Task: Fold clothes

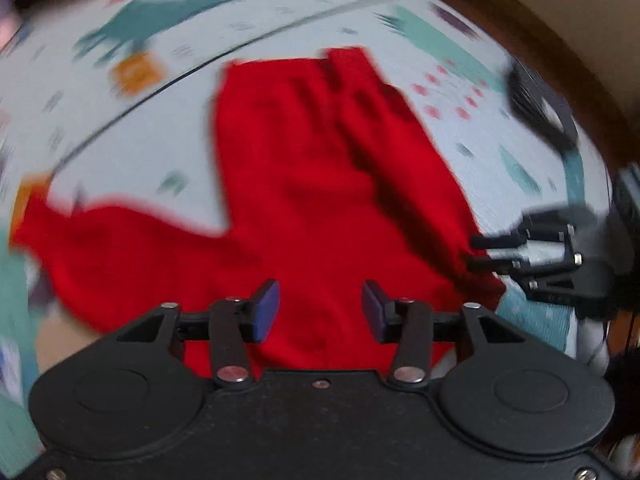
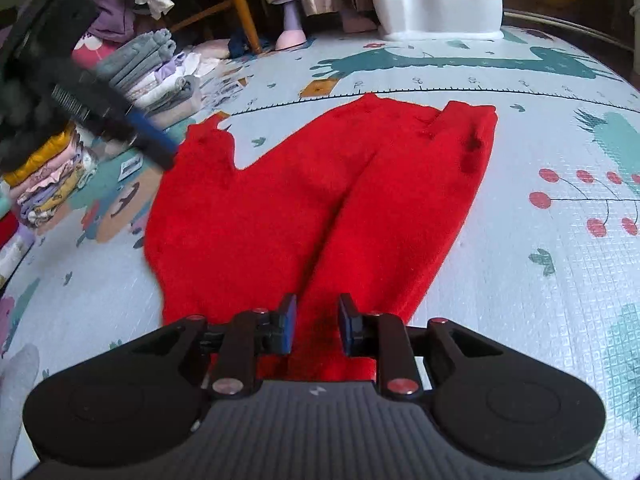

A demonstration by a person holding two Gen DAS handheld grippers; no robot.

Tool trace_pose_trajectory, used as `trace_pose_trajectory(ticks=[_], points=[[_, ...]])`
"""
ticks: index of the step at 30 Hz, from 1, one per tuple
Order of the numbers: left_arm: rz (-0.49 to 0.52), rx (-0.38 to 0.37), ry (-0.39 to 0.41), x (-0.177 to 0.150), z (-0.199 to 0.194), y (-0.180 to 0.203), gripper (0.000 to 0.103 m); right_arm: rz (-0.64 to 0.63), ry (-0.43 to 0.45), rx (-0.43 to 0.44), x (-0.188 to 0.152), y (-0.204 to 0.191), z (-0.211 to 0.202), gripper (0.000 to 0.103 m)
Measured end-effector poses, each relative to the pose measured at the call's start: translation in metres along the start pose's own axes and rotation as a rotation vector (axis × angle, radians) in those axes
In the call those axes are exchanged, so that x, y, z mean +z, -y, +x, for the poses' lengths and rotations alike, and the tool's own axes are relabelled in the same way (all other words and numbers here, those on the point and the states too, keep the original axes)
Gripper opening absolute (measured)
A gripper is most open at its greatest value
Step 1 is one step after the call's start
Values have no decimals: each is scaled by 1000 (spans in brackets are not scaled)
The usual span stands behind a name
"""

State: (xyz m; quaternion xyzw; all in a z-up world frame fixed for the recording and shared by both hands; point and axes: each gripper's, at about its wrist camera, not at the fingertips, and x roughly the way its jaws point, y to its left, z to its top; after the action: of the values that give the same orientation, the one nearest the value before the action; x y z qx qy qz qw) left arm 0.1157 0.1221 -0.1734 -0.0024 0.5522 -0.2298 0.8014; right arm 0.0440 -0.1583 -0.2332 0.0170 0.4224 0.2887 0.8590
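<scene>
A red fleece garment lies spread on the patterned play mat. One side is folded in along a ridge down its middle. In the left wrist view the garment has a sleeve stretched out to the left. My left gripper hovers over the garment's near part, open, with nothing between its blue pads; the picture is blurred. It shows in the right wrist view as a dark blur by the garment's left corner. My right gripper stands at the near hem, jaws slightly apart, cloth showing in the gap but not pinched. It also appears at the garment's right edge.
Stacks of folded clothes line the mat's left side. A white and orange plastic tub and a wooden chair leg stand at the back. Bare mat lies right of the garment.
</scene>
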Motion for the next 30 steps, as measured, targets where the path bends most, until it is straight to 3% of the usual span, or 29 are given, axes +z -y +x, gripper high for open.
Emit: trace_pose_trajectory(ticks=[3,13,19,22,25,30], points=[[-144,9,72,-24,-6,-27,58,-15,-89,5,1,0,16,28],[-476,-17,170,-69,-10,-92,58,-192,-196,5,35,-17,-6,28],[-583,18,290,-72,-18,-115,57,-211,-309,26,103,-18,-8,31],[-624,43,354,-72,-20,-128,55,-197,-358,34,133,-24,2,44],[-666,63,399,-72,-19,-142,50,-218,-420,19,144,-31,19,45],[-733,87,431,-71,-10,-168,42,-162,-400,32,143,-41,41,45]])
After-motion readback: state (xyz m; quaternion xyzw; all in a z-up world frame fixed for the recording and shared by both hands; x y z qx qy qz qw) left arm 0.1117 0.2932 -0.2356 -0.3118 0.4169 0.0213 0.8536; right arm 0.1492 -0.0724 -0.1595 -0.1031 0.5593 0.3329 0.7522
